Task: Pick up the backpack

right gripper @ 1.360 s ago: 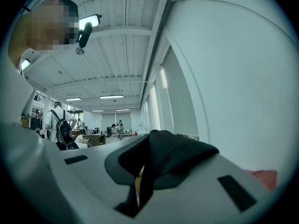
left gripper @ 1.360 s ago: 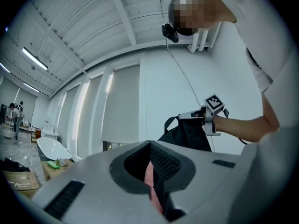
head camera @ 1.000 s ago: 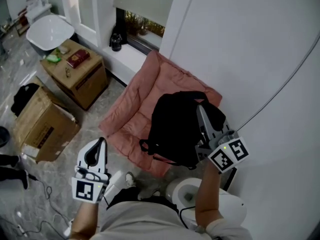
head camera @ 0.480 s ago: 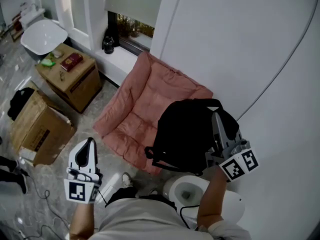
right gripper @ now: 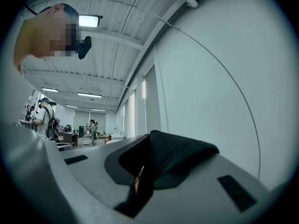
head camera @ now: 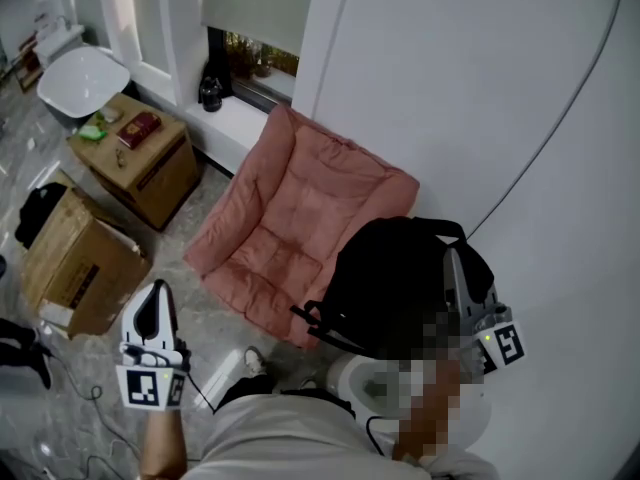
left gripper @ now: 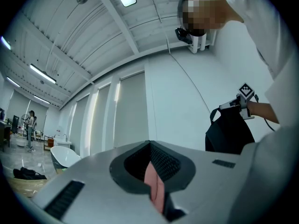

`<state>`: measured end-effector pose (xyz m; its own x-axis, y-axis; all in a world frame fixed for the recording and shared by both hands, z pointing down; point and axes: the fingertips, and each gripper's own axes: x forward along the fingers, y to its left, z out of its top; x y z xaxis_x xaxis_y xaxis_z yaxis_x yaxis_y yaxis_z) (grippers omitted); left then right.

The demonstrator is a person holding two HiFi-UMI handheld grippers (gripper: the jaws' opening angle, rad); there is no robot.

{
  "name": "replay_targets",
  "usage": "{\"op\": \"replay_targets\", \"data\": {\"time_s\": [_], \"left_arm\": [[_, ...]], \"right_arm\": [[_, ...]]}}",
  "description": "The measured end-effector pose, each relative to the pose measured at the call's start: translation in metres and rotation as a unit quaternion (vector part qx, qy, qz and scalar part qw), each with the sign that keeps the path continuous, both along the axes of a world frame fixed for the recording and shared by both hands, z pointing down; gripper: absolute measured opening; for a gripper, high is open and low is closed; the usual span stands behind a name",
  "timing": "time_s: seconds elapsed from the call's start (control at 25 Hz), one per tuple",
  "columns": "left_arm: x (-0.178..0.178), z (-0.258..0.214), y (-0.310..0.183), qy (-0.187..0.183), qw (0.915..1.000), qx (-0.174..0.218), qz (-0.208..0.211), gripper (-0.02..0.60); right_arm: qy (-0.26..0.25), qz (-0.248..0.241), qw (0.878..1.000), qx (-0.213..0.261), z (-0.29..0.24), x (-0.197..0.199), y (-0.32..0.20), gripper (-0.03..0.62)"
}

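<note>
Lift apparently in hand: backpack up off the pink cushion, hanging just beside the white wall from the right claw, clamped on black fabric at the bag's top. Left claw well apart on the other side, closed on nothing.

To do the lift well: grip firmly on that top fabric, with the whole weight on one pinch and a slack fold liable to slide out. Raise steadily, without swing, away from the wall and from the white bowl-shaped fixture just below the bag. For a thin-looking hold, bring the left claw across to a shoulder strap as second support.

From the head view alone: the bag's whole outline, loose straps at its lower left, the spacing to cushion and wall. From the right gripper view alone: the pinch itself, dark fabric bunched between closed jaws. From the left gripper view alone: the bag side-on, hanging free under the right claw against bare wall, plus its own jaws together, only a pink sliver through the slit.
</note>
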<state>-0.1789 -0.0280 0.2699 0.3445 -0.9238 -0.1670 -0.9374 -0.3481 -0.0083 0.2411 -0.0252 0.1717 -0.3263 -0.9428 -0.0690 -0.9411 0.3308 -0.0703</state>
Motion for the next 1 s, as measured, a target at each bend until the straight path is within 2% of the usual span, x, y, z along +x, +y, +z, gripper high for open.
{"op": "replay_targets", "data": {"time_s": [0.2, 0.32, 0.6, 1.0], "left_arm": [[-0.01, 0.002, 0.003, -0.01, 0.9998, -0.003, -0.015, 0.015], [-0.008, -0.003, 0.003, -0.01, 0.9999, 0.011, -0.008, 0.015], [-0.006, -0.007, -0.002, -0.011, 0.9999, 0.003, -0.01, 0.015], [0.001, -0.003, -0.011, -0.013, 0.9999, 0.004, -0.002, 0.015]], "right_arm": [[-0.014, 0.041, 0.999, -0.003, -0.002, 0.024, 0.023, 0.035], [-0.02, 0.062, 0.998, -0.009, 0.0, 0.038, 0.035, 0.035], [-0.018, 0.093, 0.995, -0.023, 0.005, 0.056, 0.04, 0.035], [-0.015, 0.104, 0.994, -0.022, 0.009, 0.068, 0.043, 0.035]]}}
